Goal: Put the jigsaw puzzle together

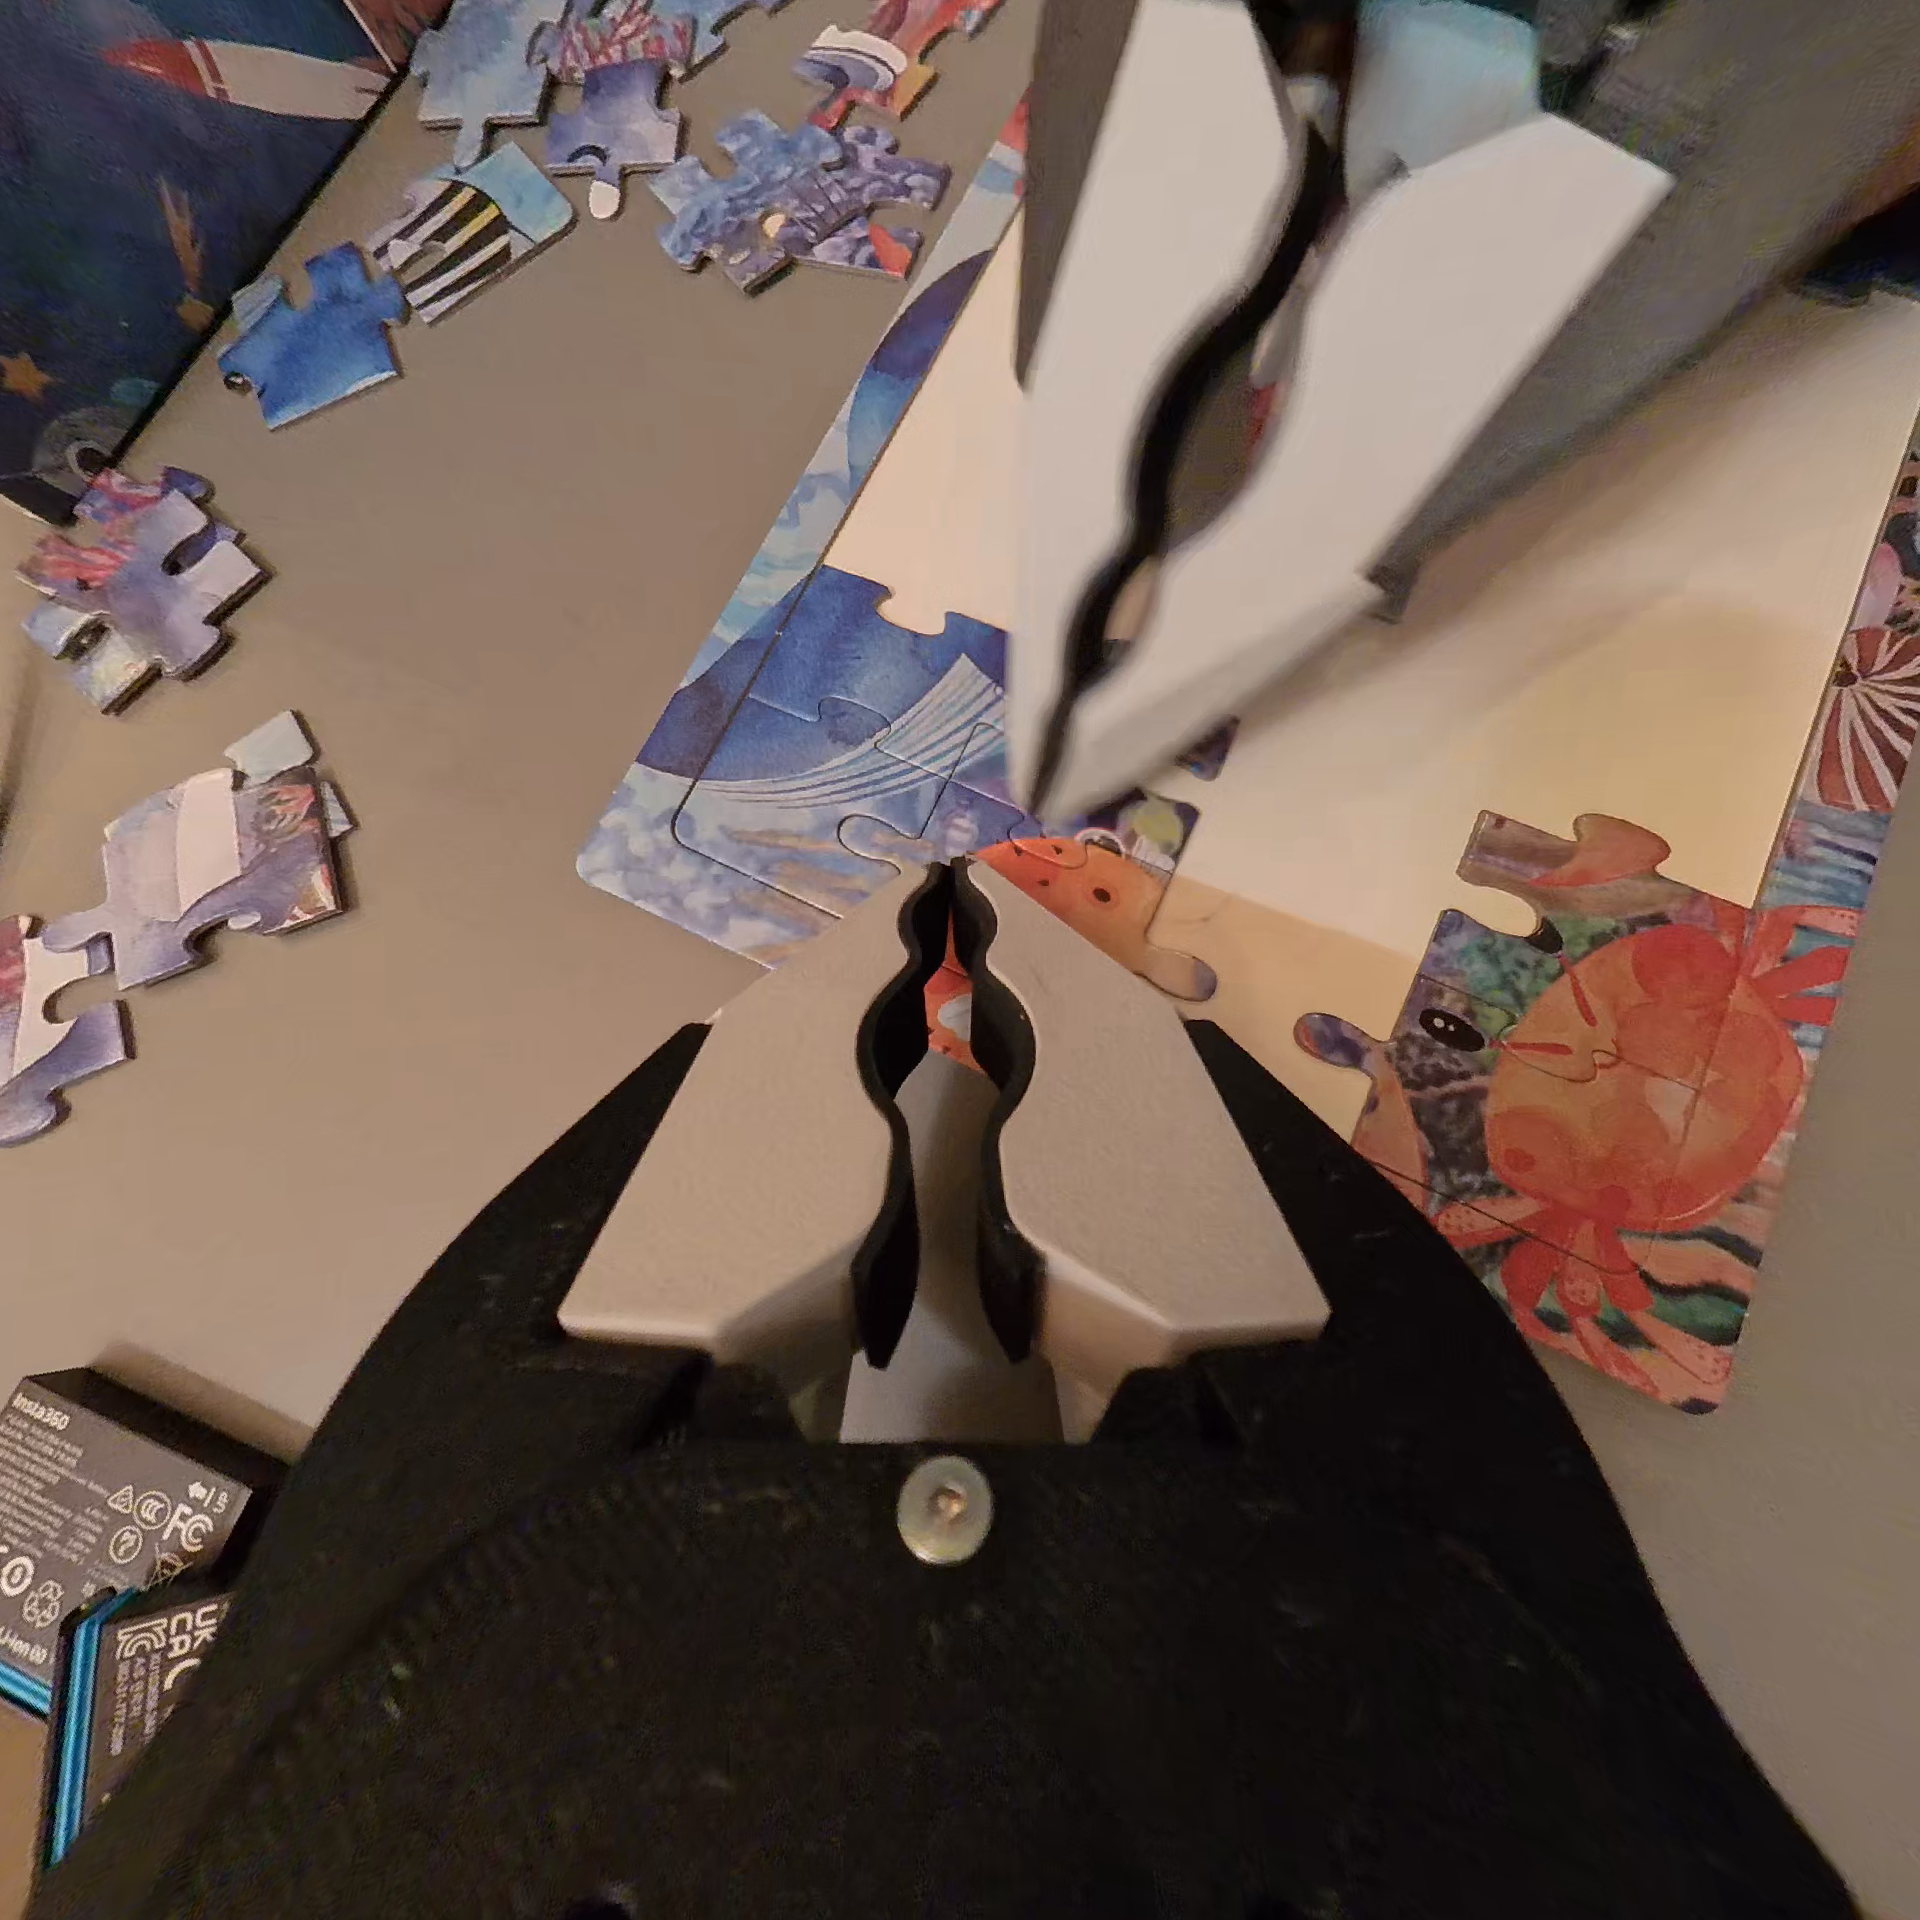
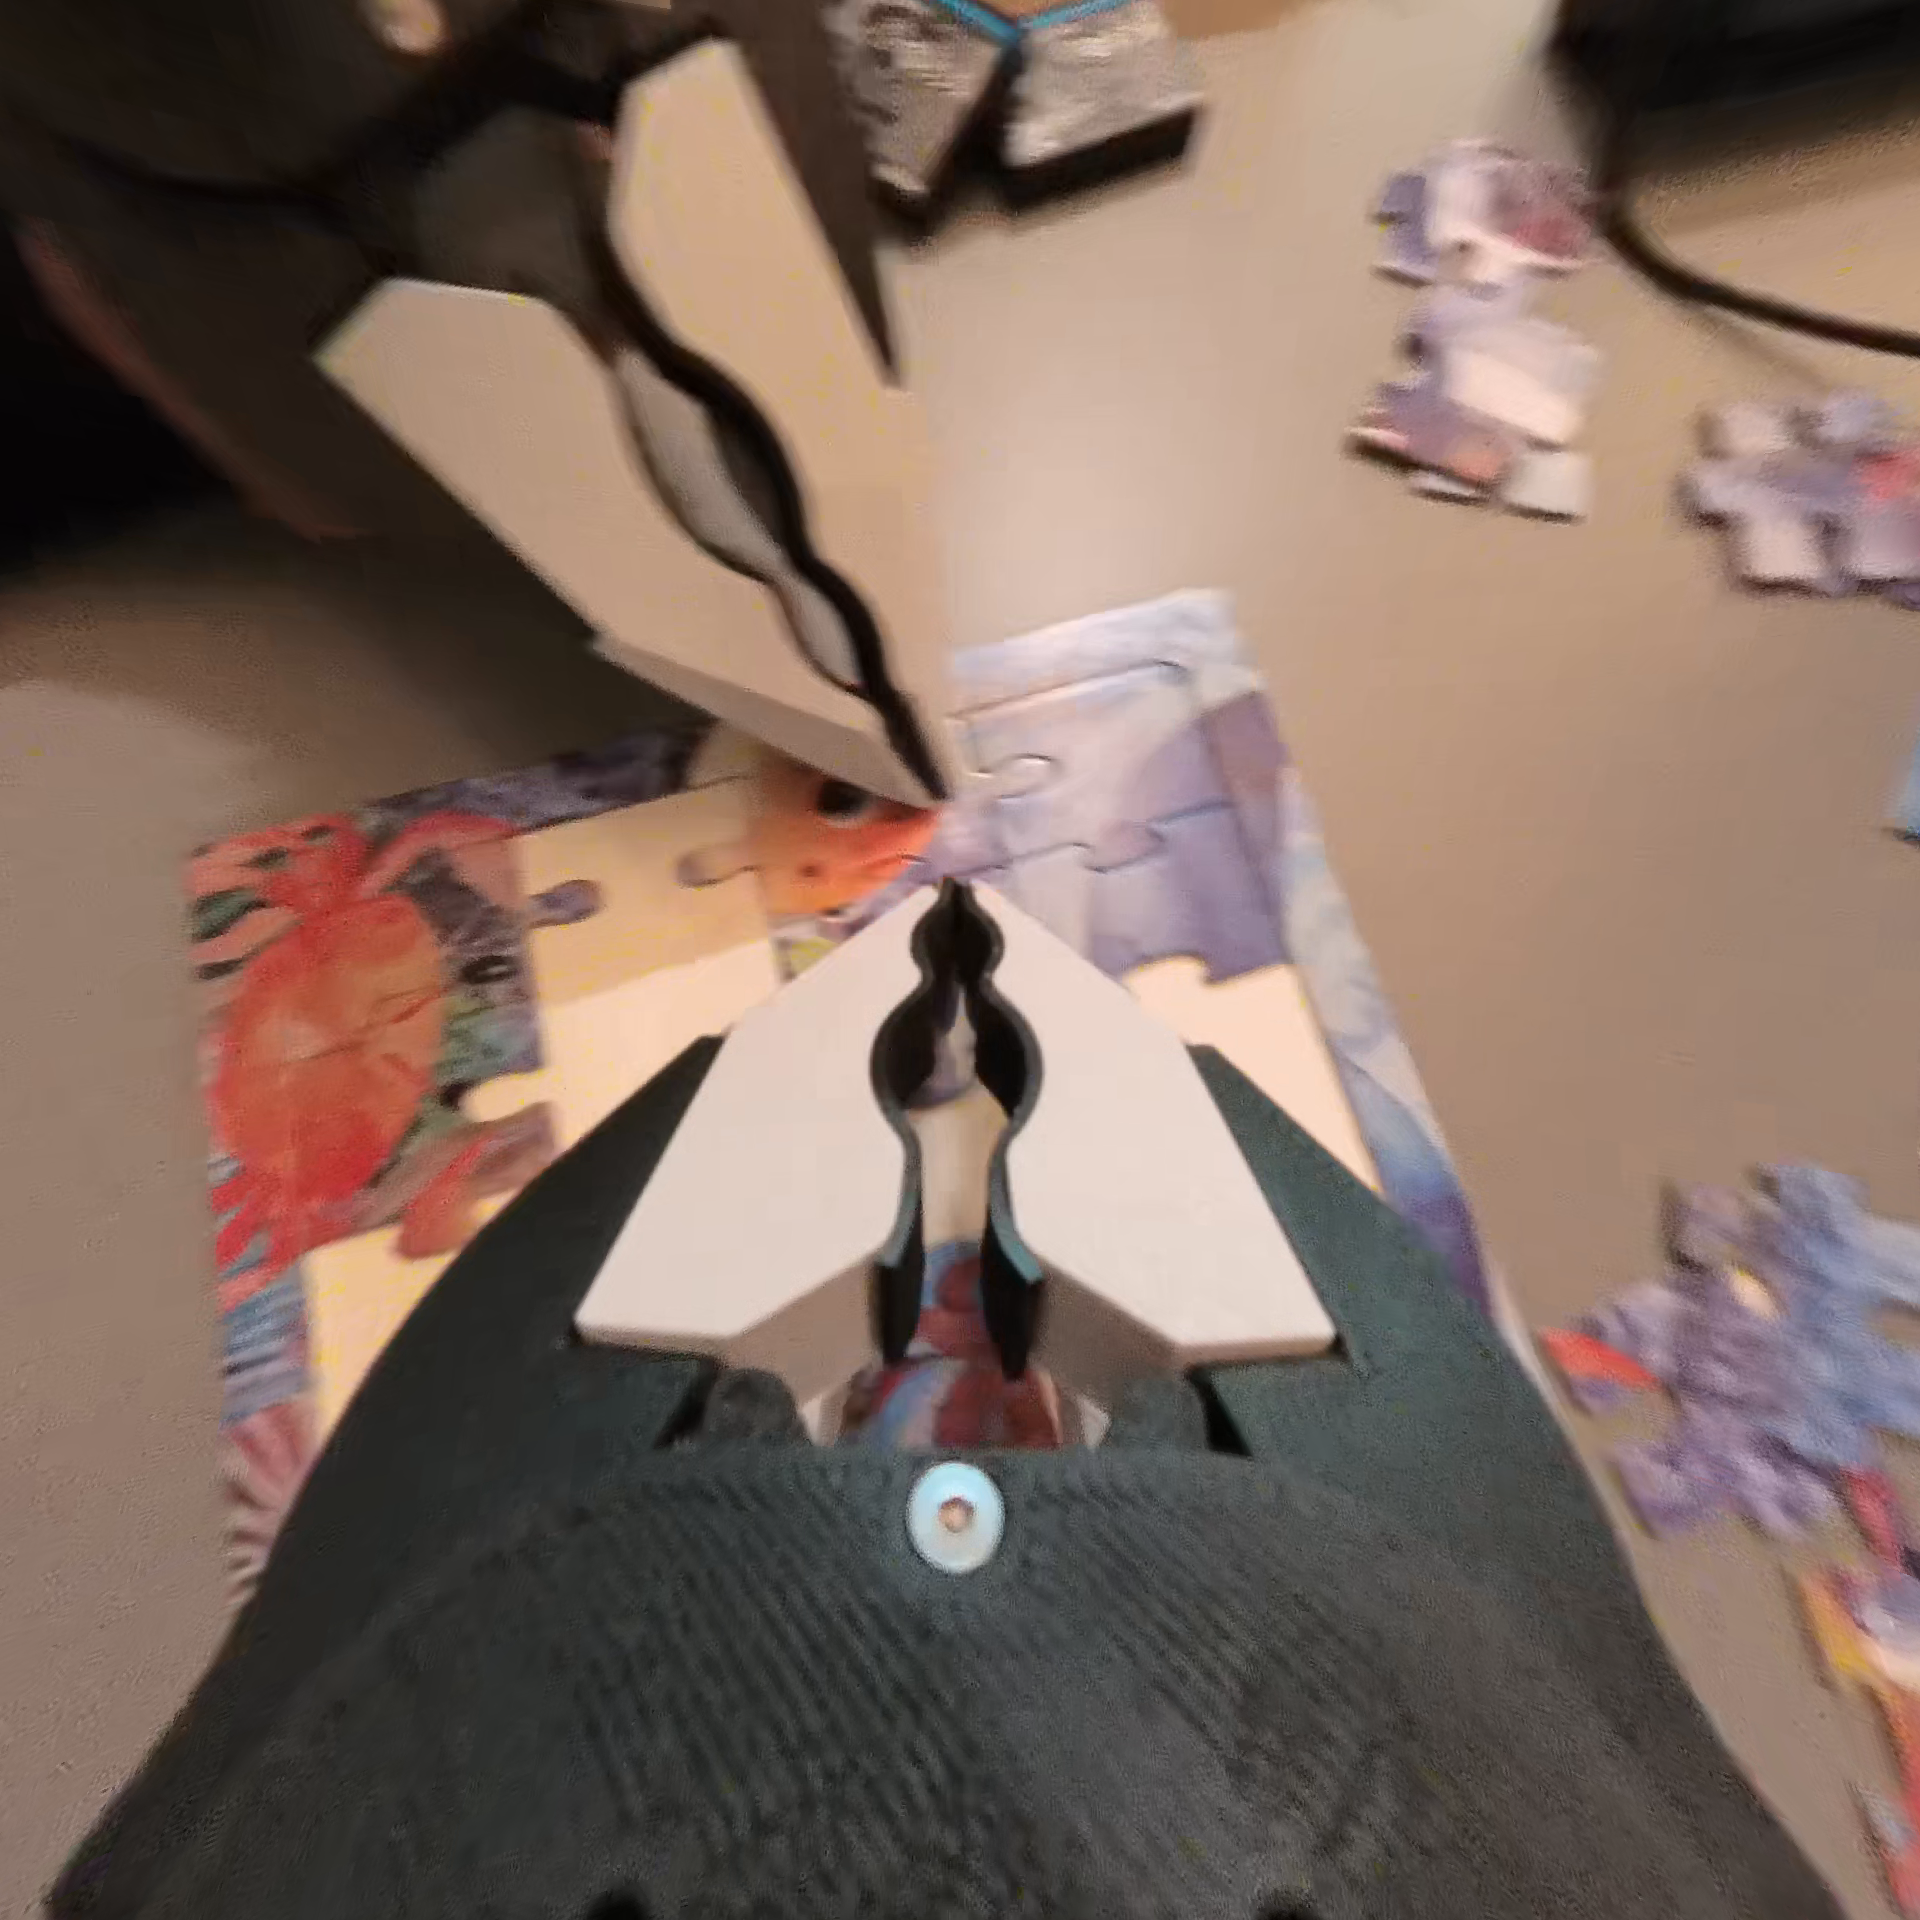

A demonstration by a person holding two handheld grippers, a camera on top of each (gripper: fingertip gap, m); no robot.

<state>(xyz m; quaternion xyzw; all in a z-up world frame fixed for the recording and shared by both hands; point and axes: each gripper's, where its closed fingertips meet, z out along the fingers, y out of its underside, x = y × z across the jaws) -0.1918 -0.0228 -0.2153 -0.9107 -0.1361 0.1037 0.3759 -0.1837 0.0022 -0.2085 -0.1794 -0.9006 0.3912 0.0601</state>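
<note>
The puzzle board [image 1: 1455, 675] lies on the grey table, with a cream bare middle. Joined blue whale pieces [image 1: 831, 707] fill its left corner and an orange crab section [image 1: 1621, 1091] its right corner. An orange fish piece [image 1: 1091, 894] lies next to the whale pieces. My left gripper [image 1: 951, 868] is shut, with its tips at this piece's edge. My right gripper [image 1: 1049, 805] comes from above, shut, with its tips on the same spot. The right wrist view is blurred. It shows my right gripper [image 2: 951, 888] shut, my left gripper [image 2: 930, 784] shut, the fish piece [image 2: 831, 842] and the board [image 2: 644, 997].
Several loose blue and purple pieces [image 1: 312, 332] are scattered on the table left of the board, and also show in the right wrist view [image 2: 1766, 1351]. A dark blue puzzle box [image 1: 125, 208] sits at the far left. Small black boxes [image 1: 94, 1507] lie near me. A black cable [image 2: 1714, 281] crosses the table.
</note>
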